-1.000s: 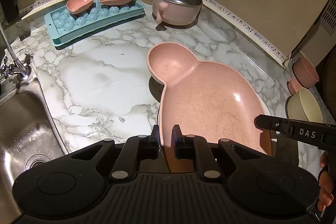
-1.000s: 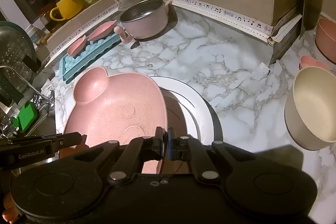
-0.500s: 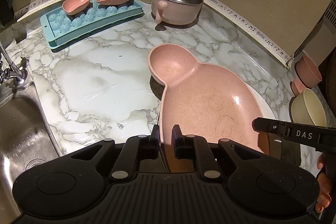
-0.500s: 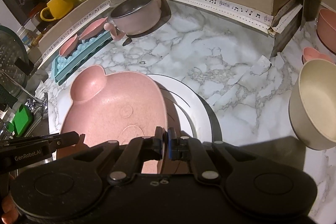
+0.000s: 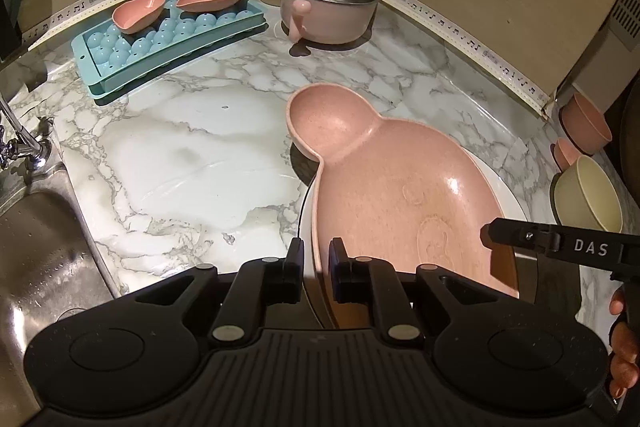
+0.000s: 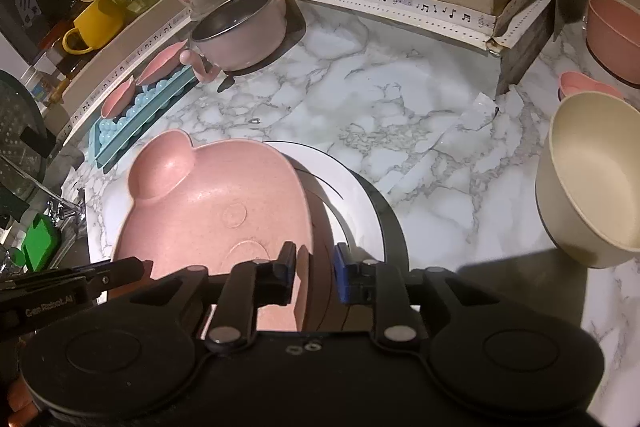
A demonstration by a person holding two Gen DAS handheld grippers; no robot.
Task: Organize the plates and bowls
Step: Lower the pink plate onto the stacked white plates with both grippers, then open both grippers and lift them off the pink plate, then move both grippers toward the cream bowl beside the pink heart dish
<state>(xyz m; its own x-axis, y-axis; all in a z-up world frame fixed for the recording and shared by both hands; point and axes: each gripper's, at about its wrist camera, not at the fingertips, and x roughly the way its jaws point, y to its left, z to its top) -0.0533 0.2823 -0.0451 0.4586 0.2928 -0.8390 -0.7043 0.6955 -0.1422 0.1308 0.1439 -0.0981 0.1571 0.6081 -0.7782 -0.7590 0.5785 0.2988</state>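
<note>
Pink bear-shaped plate (image 5: pixel 392 195) lies stacked on the white plate (image 6: pixel 352 187) near the bench's front edge. Left gripper (image 5: pixel 316 267) pinches its rim to steady it; right gripper (image 6: pixel 316 273) has just been opening, rim between but free.

The marble countertop (image 5: pixel 180 155) carries a white plate (image 6: pixel 352 195); behind it a blue ice tray (image 5: pixel 168 39) and grey pot (image 5: pixel 328 7), right a cream bowl (image 6: pixel 592 179).

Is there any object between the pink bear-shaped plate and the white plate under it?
Nothing visible. The pink bear-shaped plate lies over the white plate; the left gripper grips its rim, and the right gripper has just been opening around it.
</note>
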